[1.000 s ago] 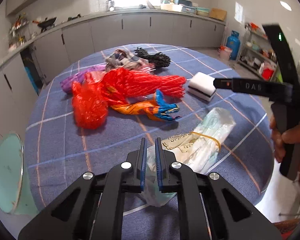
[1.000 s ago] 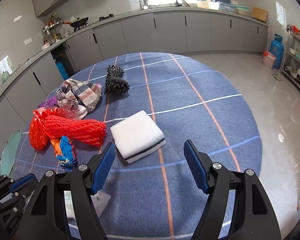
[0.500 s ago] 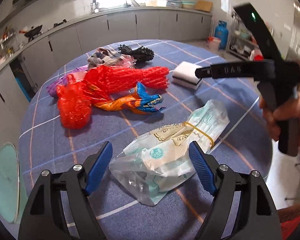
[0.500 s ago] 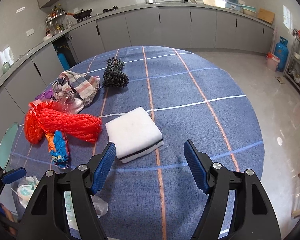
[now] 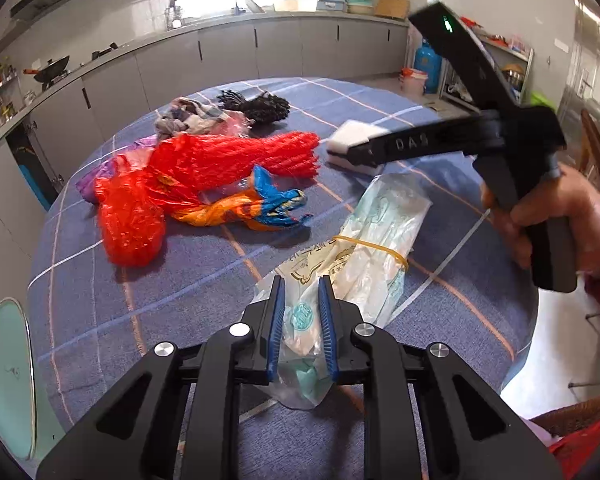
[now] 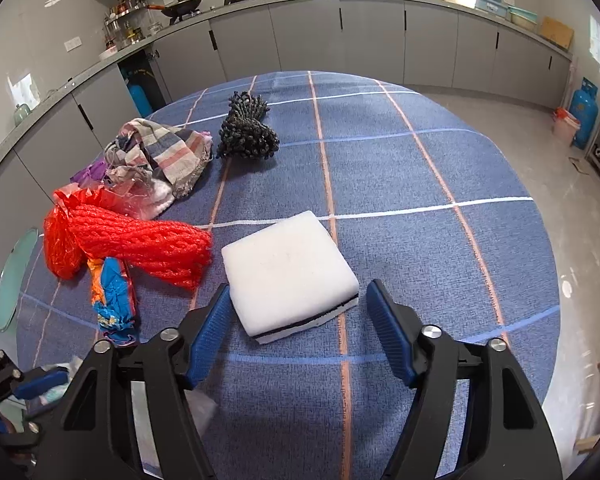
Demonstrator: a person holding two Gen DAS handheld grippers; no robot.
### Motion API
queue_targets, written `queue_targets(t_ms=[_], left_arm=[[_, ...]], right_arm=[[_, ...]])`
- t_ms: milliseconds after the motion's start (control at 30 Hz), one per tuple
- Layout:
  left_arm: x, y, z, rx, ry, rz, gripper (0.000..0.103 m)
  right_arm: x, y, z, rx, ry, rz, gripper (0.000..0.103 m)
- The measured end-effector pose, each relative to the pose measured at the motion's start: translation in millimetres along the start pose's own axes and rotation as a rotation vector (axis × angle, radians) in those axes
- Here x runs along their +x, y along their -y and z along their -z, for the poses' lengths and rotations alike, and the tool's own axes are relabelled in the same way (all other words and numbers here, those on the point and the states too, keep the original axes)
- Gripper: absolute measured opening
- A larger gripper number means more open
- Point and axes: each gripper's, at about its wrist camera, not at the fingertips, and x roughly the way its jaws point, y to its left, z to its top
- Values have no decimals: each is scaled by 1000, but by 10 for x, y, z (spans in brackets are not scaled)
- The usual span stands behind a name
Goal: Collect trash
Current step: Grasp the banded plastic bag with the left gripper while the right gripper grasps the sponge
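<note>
Left jaws (image 5: 302, 320) have just closed back onto the plastic bag (image 5: 352, 264), pinching its near end to lift it. Right jaws (image 6: 298, 334), just narrowing but apart, straddle the white sponge (image 6: 288, 270), lining up a grab off the worktop (image 6: 420, 184).

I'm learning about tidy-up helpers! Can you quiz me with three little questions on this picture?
1. True or false: the left gripper has its jaws closed on the clear plastic bag.
2. What lies between the right gripper's open jaws? A) white sponge B) red net C) checked cloth
3. Fill in: a yellow ____ band wraps the clear bag.

Key: 1 true, the jaws have just been closing on it. 2 A, the white sponge, not yet squeezed. 3 rubber.
</note>
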Motion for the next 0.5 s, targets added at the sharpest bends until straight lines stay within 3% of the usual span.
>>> queue_targets(t_ms=[367, 400, 467, 500], left_arm=[[-366, -365, 91, -138, 75, -36, 13], [-402, -386, 100, -146, 82, -37, 12], [-479, -433, 117, -161, 100, -31, 0], [-525, -462, 125, -171, 111, -32, 0]], right_arm=[[-270, -48, 26, 42, 87, 36, 57], [-341, -53, 36, 57, 105, 41, 57], [-406, -66, 36, 77, 121, 41, 57], [-448, -80, 44, 88, 132, 45, 57]])
